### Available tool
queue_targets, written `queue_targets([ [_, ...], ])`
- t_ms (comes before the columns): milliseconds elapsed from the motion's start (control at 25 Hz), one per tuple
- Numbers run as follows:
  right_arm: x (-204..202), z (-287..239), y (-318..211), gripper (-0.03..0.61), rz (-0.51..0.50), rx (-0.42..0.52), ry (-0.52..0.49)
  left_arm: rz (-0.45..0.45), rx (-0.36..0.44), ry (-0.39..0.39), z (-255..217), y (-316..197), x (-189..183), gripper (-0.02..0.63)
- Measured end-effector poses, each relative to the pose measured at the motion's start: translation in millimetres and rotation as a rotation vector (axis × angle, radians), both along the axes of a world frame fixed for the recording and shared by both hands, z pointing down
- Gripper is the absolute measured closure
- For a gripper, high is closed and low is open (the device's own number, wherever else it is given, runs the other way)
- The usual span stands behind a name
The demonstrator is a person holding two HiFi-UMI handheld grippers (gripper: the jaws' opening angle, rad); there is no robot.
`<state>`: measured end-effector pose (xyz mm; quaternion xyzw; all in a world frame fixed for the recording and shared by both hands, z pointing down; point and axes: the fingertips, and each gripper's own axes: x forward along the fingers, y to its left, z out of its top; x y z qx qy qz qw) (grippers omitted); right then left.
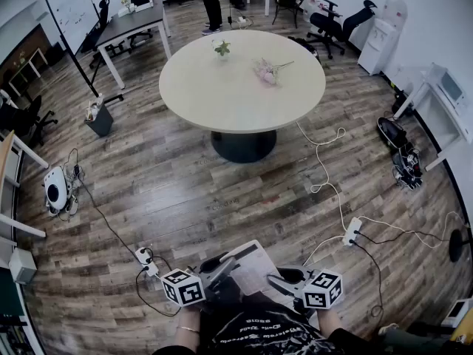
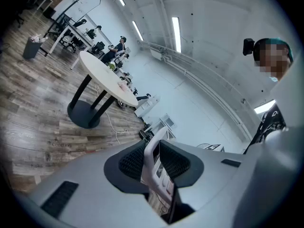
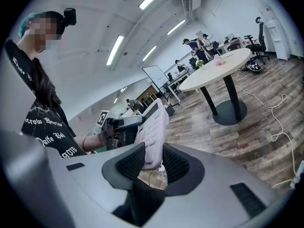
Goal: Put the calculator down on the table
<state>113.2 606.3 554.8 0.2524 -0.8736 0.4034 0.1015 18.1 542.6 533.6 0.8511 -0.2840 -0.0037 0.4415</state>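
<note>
Calculator (image 1: pixel 255 267) clamped between left gripper (image 1: pixel 228 266) and right gripper (image 1: pixel 278 280), jaws narrow, well short of round worktop (image 1: pixel 222 87); uneven release risks dropping it.

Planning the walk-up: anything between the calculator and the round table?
Nothing visible blocks it. The left claw and right claw both clamp the calculator above open wood floor, well short of the table. Only a white cable trails along the floor on the right side; mind it when stepping.
</note>
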Motion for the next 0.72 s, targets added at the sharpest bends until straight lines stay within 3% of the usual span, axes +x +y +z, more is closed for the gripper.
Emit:
queue_targets([
  [720, -15.7, -16.2, 13.3, 0.454, 0.024, 0.048, 0.020, 0.047, 0.049, -0.007, -19.4, 9.7, -12.5, 0.509],
])
